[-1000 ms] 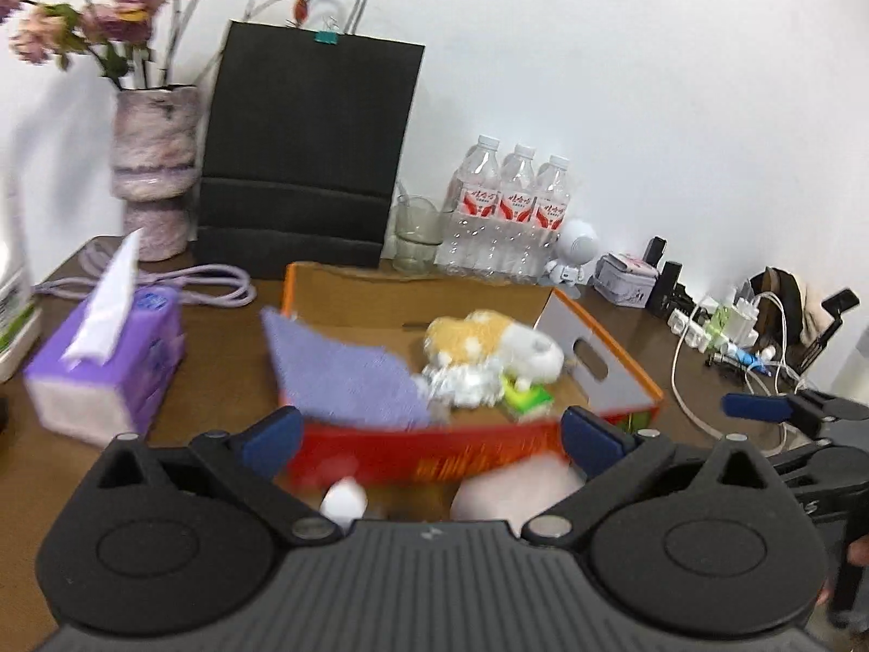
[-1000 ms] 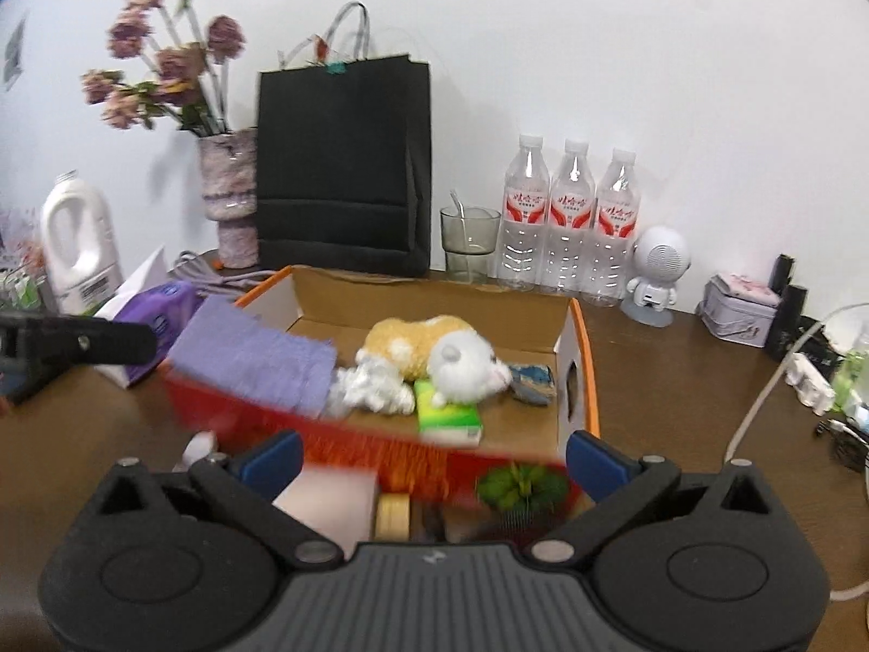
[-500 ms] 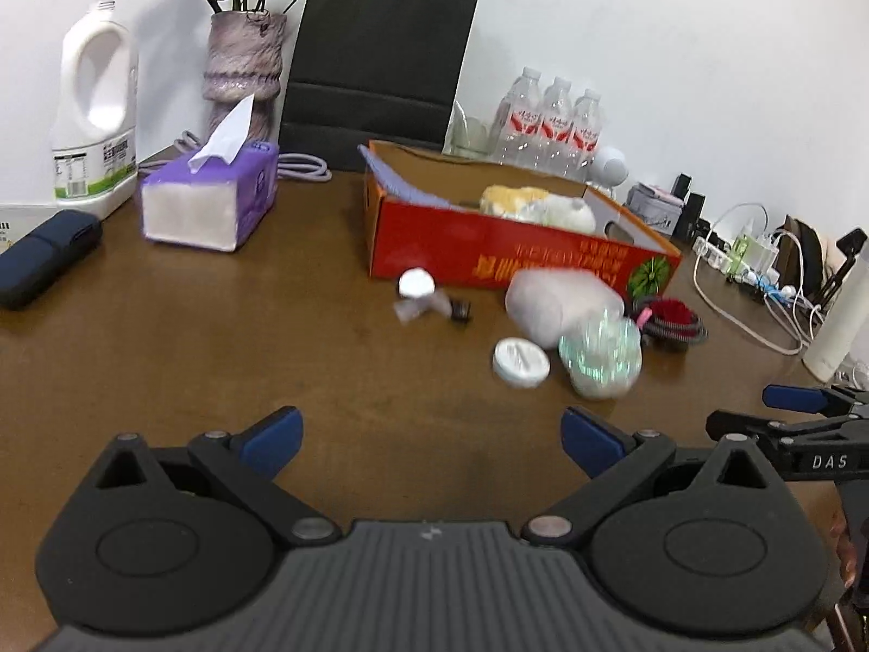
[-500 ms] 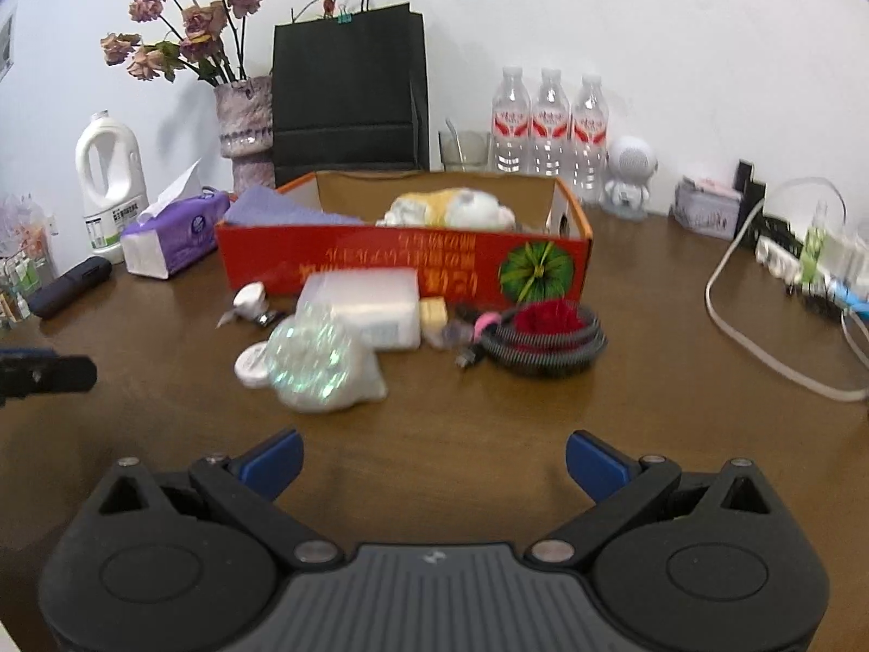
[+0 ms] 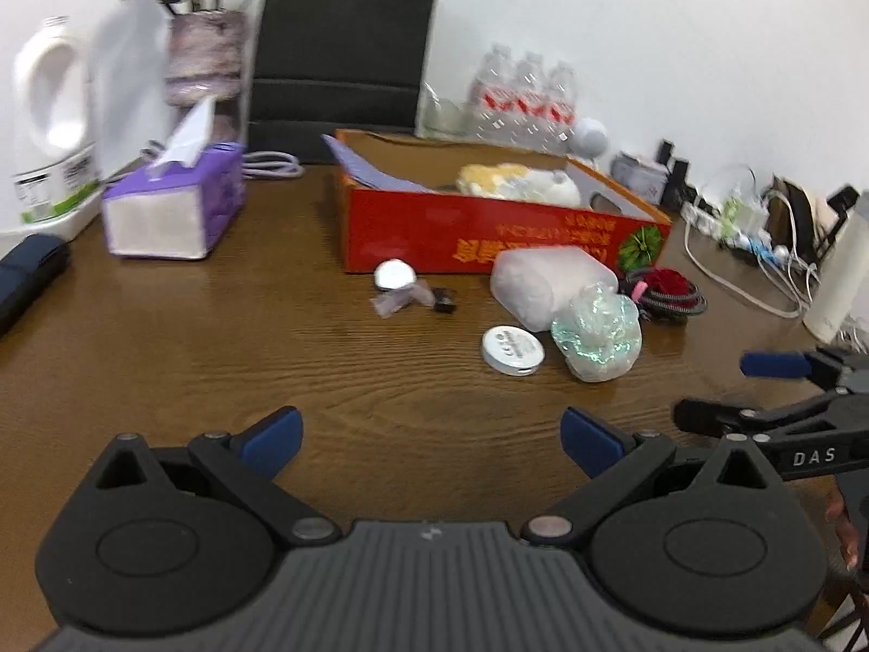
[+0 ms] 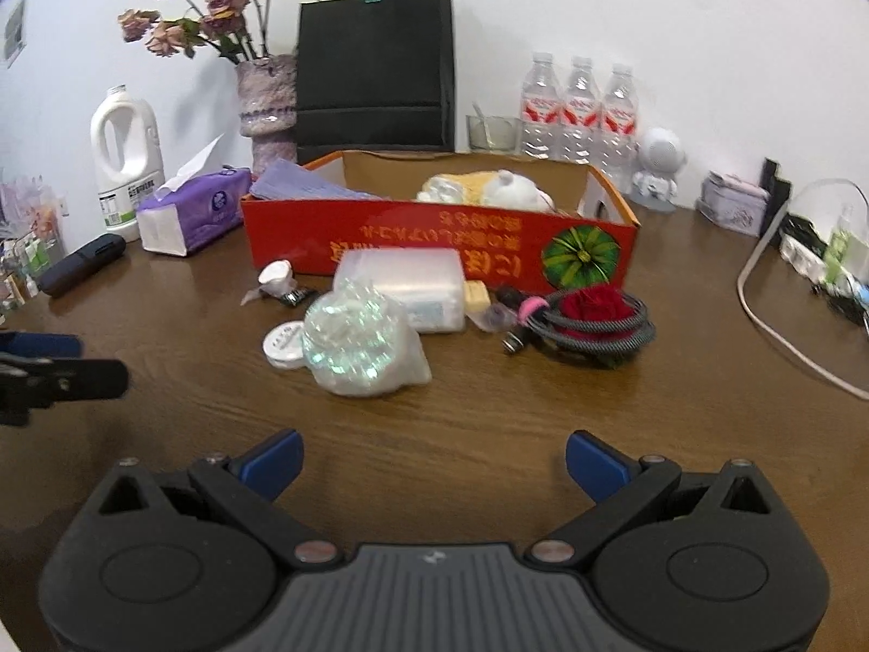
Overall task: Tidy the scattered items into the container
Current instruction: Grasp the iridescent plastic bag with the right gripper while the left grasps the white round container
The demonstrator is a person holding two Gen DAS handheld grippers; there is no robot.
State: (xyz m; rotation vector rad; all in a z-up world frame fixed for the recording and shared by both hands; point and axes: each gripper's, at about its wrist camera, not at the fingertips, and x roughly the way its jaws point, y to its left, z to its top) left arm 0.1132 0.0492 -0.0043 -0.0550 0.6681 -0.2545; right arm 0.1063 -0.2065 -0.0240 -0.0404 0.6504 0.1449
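Note:
A red cardboard box (image 6: 434,239) (image 5: 434,233) stands mid-table holding a plush toy (image 6: 489,190) and a purple cloth (image 6: 304,185). In front of it lie a shiny iridescent bag (image 6: 358,342) (image 5: 597,331), a white round tin (image 6: 282,345) (image 5: 513,350), a clear plastic pack (image 6: 413,282) (image 5: 548,282), a small white cap (image 6: 275,274) (image 5: 395,276) and a red flower inside a coiled cable (image 6: 594,315) (image 5: 671,290). My left gripper (image 5: 429,437) is open and empty, well short of the items. My right gripper (image 6: 434,459) is open and empty too.
A purple tissue box (image 6: 190,212), white jug (image 6: 127,157), vase of flowers (image 6: 266,103), black paper bag (image 6: 375,65), three water bottles (image 6: 581,108) and a small white robot figure (image 6: 657,168) line the back. Cables and a power strip (image 6: 814,261) lie at the right.
Both grippers have pulled back and down from above the box to low over the near table. The scattered items in front of the box have come into view.

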